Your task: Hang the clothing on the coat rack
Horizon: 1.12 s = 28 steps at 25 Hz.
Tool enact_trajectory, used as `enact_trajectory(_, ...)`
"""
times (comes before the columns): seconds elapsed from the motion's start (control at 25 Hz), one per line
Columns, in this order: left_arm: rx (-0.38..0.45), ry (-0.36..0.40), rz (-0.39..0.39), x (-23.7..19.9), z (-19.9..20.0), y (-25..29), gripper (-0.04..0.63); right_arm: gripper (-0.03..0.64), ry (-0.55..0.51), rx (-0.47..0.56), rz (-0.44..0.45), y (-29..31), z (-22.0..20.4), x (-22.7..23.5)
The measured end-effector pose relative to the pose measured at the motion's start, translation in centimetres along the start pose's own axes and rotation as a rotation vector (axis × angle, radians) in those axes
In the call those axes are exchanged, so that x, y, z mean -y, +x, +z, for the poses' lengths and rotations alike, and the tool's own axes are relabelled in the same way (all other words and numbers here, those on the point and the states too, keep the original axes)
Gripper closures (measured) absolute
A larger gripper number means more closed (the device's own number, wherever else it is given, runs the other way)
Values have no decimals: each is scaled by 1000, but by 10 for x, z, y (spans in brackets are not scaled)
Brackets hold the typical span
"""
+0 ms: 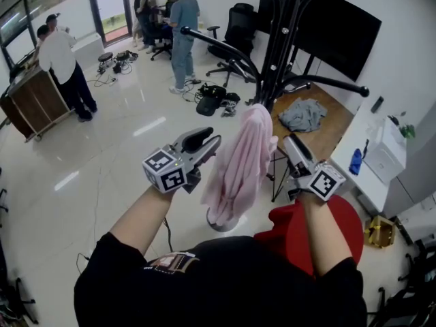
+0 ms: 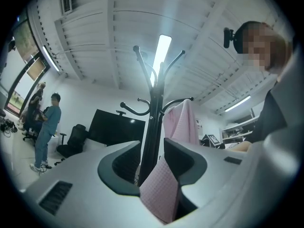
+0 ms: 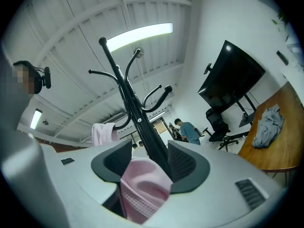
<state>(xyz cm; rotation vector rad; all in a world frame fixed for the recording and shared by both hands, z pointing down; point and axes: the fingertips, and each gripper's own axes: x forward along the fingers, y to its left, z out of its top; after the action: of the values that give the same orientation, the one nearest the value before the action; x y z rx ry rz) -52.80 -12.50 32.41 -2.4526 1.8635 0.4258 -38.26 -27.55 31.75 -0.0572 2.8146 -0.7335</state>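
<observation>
A pink garment (image 1: 238,165) hangs from a lower hook of the black coat rack (image 1: 279,53) and droops between my two grippers. My left gripper (image 1: 208,142) is at the cloth's left side and my right gripper (image 1: 291,145) at its right. In the left gripper view the jaws of the left gripper (image 2: 152,148) stand apart, with a fold of the pink garment (image 2: 161,194) lying loose against the right jaw. In the right gripper view the right gripper (image 3: 149,151) is wide open, and a bunch of the pink garment (image 3: 142,186) lies low in the gap. The coat rack's pole (image 3: 135,113) rises just beyond.
A grey piece of clothing (image 1: 303,114) lies on a wooden table behind the rack. A red seat (image 1: 300,230) is below my right arm. A white desk (image 1: 375,162) stands at right, and a black screen (image 1: 334,26) is on the wall. Several people (image 1: 182,29) and office chairs are at the back left.
</observation>
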Motion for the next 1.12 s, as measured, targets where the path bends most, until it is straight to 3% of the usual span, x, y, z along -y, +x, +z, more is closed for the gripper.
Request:
enact_trajectory(0.2, -24, 12, -1, 14, -20, -18, 454, 377, -55, -15, -112, -29, -8, 25)
enact_trajectory(0.36, -78, 27, -31, 33, -51, -30, 454, 377, -197, -70, -133, -52, -19, 27)
enact_trajectory(0.56, -122, 7, -98, 72, -78, -31, 479, 381, -231, -69, -150, -93, -14, 35)
enact_trajectory(0.76, -38, 14, -237, 125, -86, -22, 565, 455, -271, -55, -217, -160, -4, 41)
enact_trajectory(0.84, -6, 20, -212, 139, -82, -21, 565, 481, -285, -65, -231, -186, -1, 42)
enact_trajectory(1.0, 35, 14, -77, 157, -95, -17, 565, 492, -291, -85, -291, -258, 0, 55)
enact_trajectory(1.12, -20, -8, -108, 200, -140, 4, 565, 503, -309, -101, -356, -325, 1, 64)
